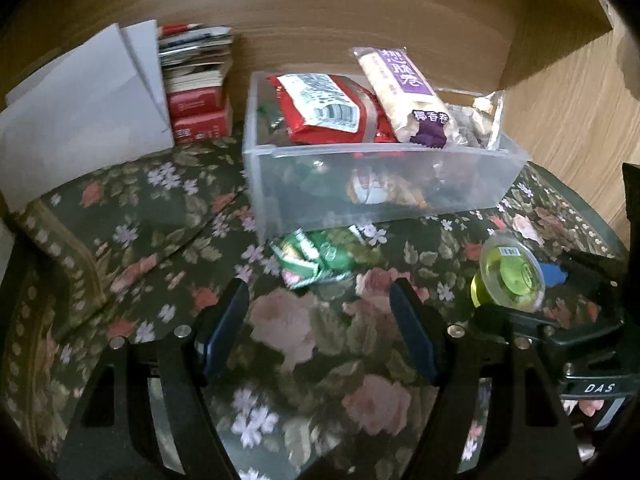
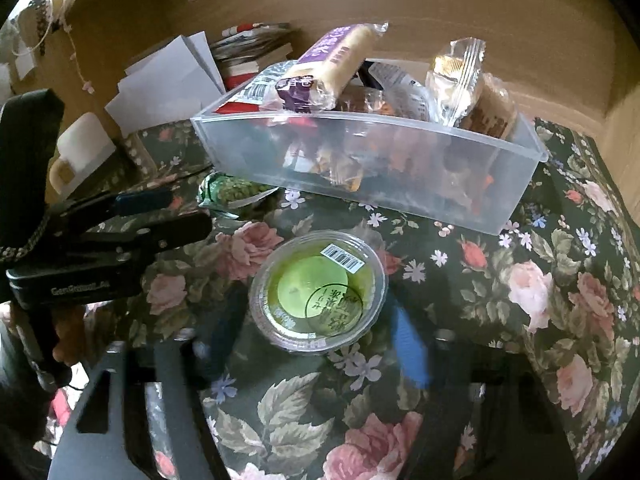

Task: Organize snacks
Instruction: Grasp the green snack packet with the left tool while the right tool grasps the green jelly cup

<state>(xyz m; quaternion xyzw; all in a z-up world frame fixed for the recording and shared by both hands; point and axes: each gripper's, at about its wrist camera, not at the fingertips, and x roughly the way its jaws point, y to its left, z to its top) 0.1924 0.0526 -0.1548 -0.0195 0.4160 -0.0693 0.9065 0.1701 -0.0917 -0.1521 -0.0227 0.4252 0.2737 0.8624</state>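
A clear plastic bin (image 1: 372,184) (image 2: 400,168) on the floral cloth holds several snack packs, with a red pack (image 1: 328,108) and a purple-and-cream pack (image 1: 404,88) (image 2: 328,64) on top. A green snack packet (image 1: 316,258) (image 2: 232,194) lies on the cloth in front of the bin. My left gripper (image 1: 318,320) is open and empty just short of it. A clear cup of green jelly (image 2: 320,292) (image 1: 508,276) lies on the cloth. My right gripper (image 2: 316,336) is open with its fingers either side of the cup.
White papers (image 1: 80,104) and a stack of books and red boxes (image 1: 198,80) stand at the back left. A wooden wall (image 1: 360,12) runs behind the bin. The left gripper's body (image 2: 100,248) shows at the left of the right wrist view.
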